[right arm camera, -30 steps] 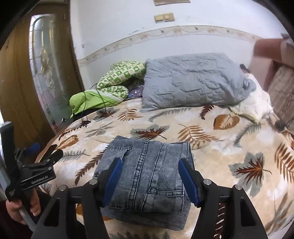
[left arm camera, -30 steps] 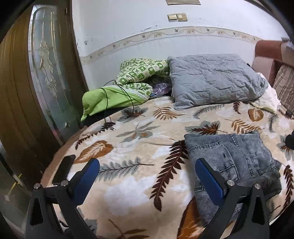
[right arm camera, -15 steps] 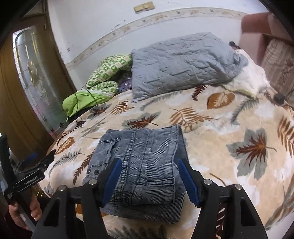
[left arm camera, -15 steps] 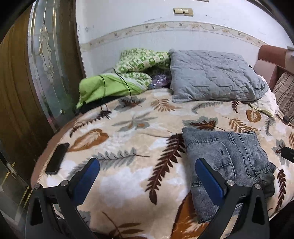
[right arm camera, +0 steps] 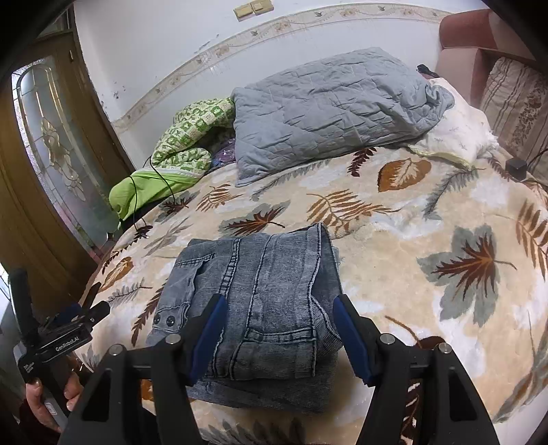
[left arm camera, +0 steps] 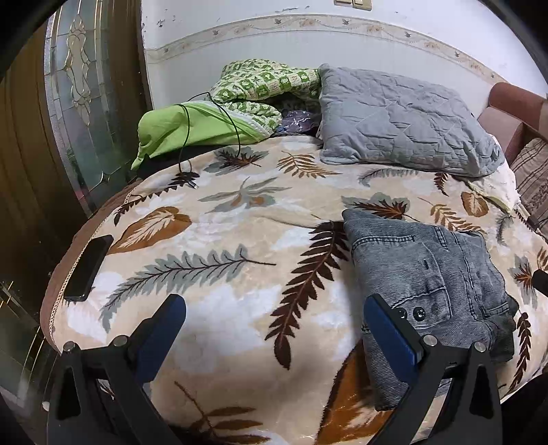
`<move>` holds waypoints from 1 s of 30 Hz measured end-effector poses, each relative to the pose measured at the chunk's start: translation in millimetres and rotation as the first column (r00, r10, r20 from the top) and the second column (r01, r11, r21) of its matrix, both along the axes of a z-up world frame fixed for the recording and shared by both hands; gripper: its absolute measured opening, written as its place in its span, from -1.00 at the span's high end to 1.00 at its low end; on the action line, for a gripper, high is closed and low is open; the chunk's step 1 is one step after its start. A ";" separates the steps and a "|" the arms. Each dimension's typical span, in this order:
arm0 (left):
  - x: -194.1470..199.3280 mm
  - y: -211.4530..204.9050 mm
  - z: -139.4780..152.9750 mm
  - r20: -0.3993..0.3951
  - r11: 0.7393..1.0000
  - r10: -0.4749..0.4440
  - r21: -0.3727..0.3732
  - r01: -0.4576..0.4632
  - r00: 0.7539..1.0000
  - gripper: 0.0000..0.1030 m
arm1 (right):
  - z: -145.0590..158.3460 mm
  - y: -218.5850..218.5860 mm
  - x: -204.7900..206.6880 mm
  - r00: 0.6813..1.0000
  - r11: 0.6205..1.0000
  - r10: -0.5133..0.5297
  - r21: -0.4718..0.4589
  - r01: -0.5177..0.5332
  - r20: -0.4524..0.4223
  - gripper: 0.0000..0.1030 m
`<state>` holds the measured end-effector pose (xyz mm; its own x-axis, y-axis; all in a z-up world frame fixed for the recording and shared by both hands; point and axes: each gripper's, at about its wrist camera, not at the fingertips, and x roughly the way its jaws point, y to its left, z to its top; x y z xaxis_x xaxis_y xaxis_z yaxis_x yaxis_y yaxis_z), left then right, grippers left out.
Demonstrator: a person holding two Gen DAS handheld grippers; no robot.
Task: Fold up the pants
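Both tongs [left arm camera: 274,318] farther from ribbed pants [right arm camera: 253,301]

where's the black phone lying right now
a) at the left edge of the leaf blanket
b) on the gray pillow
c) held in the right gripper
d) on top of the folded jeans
a: in the left wrist view the black phone lies flat at the left edge of the leaf blanket, well apart from the folded jeans and the gray pillow.

A bed [left arm camera: 239,280] is set against a white wall [left arm camera: 239,30], flanked by a glazed wooden door [left arm camera: 78,89].
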<state>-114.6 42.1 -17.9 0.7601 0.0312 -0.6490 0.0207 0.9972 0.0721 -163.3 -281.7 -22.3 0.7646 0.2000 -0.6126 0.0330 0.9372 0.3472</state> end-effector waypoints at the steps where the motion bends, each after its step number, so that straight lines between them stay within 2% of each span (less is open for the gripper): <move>1: 0.0 -0.5 -0.6 -0.001 1.000 0.000 0.003 0.000 1.000 -1.00 | -0.7 -0.1 0.8 1.000 1.000 0.001 0.001 -0.001 -0.003 -0.32; 30: 9.8 -22.7 -18.5 -0.087 0.996 -0.075 0.034 0.078 0.993 -1.00 | -17.2 -19.3 8.0 0.997 0.999 -0.023 0.024 0.024 -0.069 -0.32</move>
<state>-104.8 19.4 -36.4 0.7027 0.0005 -0.7115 0.1042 0.9891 0.1036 -155.2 -301.0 -39.5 0.7256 0.1979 -0.6591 0.0796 0.9272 0.3661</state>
